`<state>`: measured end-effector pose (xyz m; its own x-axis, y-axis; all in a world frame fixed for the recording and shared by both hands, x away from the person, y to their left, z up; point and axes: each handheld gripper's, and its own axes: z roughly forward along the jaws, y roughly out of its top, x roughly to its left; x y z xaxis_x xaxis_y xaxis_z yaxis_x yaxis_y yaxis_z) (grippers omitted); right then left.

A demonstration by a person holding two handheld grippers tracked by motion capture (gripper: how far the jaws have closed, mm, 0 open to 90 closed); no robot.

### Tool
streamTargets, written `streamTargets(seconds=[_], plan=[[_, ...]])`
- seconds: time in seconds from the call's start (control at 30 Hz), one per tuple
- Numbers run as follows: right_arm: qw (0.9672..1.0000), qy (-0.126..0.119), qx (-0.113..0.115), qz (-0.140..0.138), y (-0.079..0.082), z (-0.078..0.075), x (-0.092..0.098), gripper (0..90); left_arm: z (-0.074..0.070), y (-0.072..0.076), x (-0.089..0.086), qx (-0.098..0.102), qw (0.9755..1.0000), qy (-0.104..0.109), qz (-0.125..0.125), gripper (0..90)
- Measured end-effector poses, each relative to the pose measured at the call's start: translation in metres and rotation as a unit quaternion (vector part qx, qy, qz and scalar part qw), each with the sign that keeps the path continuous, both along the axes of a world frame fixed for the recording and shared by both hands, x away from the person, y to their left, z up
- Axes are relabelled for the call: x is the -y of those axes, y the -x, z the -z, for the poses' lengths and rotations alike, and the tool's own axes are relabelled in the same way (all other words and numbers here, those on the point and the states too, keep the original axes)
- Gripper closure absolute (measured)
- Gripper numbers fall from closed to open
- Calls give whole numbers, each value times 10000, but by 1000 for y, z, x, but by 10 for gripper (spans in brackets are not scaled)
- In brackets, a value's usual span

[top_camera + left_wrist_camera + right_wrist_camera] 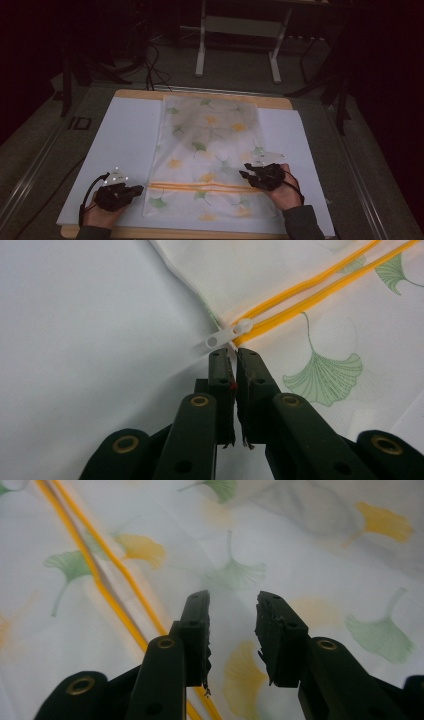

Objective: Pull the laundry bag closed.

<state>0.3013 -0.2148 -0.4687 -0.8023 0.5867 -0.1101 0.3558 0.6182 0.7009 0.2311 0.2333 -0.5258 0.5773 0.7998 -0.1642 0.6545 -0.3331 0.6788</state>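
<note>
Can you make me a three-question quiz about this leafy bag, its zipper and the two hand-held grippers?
1. Where is the white zipper pull?
A. just beyond the left hand-held gripper
B. at the bag's far end
C. on the floor

2. What colour are the zipper strips?
A. blue
B. orange
C. black

3. How does the right hand-held gripper stand?
A. clamped on the zipper pull
B. holding a cup
C. open above the bag, holding nothing

Answers:
1 A, the pull lies right past the jaw tips in the left gripper view.
2 B, two orange lines cross the bag.
3 C, printed cloth shows through the gap between its jaws.
</note>
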Motion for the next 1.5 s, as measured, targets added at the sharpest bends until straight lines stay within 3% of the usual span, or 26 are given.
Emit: streamTargets(seconds=[0.8,1.5], plan=[[9974,252,-178,-647,-7,3,-62,688,-1,0,-5,64,9999,25,-118,823],[9935,377,-157,-1066,-11,-2,-110,667,-2,-3,-8,73,9997,43,-210,808]])
